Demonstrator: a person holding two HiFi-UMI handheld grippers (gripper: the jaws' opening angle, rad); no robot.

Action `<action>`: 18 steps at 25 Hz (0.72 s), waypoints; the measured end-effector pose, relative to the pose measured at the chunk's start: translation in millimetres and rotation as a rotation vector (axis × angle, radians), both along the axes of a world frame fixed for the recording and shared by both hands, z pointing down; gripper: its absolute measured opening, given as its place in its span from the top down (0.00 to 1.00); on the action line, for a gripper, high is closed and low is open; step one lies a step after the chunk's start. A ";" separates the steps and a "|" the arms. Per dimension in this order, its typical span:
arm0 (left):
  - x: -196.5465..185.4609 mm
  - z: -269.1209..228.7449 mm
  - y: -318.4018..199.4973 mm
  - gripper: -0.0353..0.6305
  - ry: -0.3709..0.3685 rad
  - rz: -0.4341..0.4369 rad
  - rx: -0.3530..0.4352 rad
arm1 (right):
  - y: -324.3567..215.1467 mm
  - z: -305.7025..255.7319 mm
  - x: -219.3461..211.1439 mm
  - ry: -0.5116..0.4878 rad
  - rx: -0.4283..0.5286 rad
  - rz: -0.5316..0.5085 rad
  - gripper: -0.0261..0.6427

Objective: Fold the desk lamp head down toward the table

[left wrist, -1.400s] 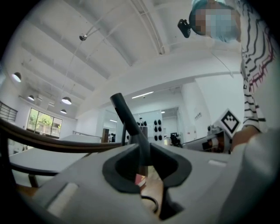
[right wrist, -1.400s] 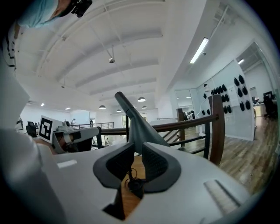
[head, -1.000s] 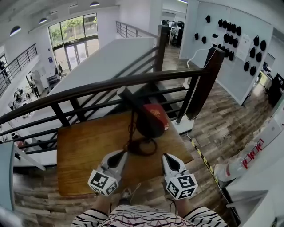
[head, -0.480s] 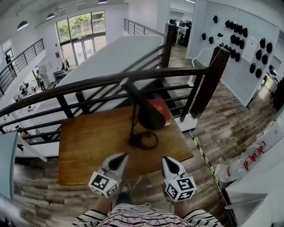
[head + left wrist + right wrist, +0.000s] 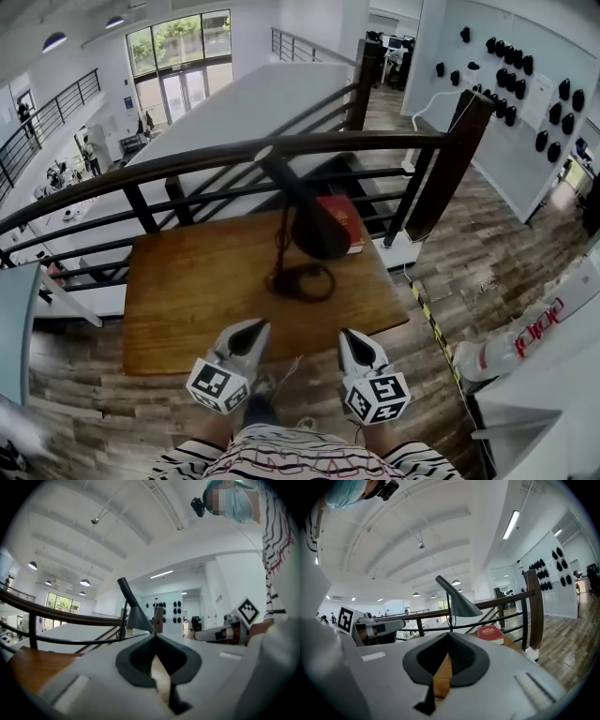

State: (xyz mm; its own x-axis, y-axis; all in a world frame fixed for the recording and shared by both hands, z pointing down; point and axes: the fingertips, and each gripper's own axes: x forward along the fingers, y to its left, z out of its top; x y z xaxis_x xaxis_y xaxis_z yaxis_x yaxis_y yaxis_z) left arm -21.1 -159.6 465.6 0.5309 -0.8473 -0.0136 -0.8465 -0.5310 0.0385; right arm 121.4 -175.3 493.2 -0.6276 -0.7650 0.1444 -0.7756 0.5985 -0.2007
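Left tongs (image 5: 255, 326) closed, empty | right tongs (image 5: 345, 335) closed, empty | by table (image 5: 187, 300) edge | lamp (image 5: 319, 232) apart

A brown wooden table (image 5: 178, 309) stands against a dark railing (image 5: 187, 161) on a wood plank floor (image 5: 487, 234). At the right, a white wall (image 5: 497, 127) carries rows of black objects (image 5: 511, 75). Far behind, large windows (image 5: 178, 42) give daylight; round lights (image 5: 53, 41) hang from the ceiling (image 5: 140, 527).

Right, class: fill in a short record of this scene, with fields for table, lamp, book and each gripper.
table: wooden, beside a dark railing
lamp: dark, standing on the table, no gripper touching it
book: red, at the table's far edge
left gripper: shut, empty, at the table's near edge
right gripper: shut, empty, at the table's near edge
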 end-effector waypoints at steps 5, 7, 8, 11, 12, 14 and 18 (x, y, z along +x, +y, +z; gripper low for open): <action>8.7 7.3 3.8 0.94 -0.007 -0.008 -0.007 | 3.6 7.8 6.6 0.016 -0.005 -0.008 0.96; 10.7 7.7 4.2 0.94 -0.012 -0.010 -0.009 | 3.5 8.7 8.4 0.018 -0.006 -0.006 0.96; 10.9 7.7 4.7 0.94 -0.015 -0.011 -0.009 | 3.6 8.9 8.8 0.019 -0.006 -0.005 0.96; 12.4 9.4 7.0 0.94 -0.021 -0.013 -0.011 | 4.5 11.1 11.8 0.021 -0.008 -0.001 0.96; 14.3 10.8 7.3 0.94 -0.022 -0.013 -0.012 | 4.3 12.4 14.0 0.021 -0.008 0.001 0.96; 18.6 13.4 6.8 0.94 -0.024 -0.013 -0.014 | 3.2 14.4 18.7 0.022 -0.008 0.003 0.96; 23.5 13.3 4.9 0.94 -0.025 -0.009 -0.017 | 1.4 13.9 22.8 0.026 -0.009 0.005 0.96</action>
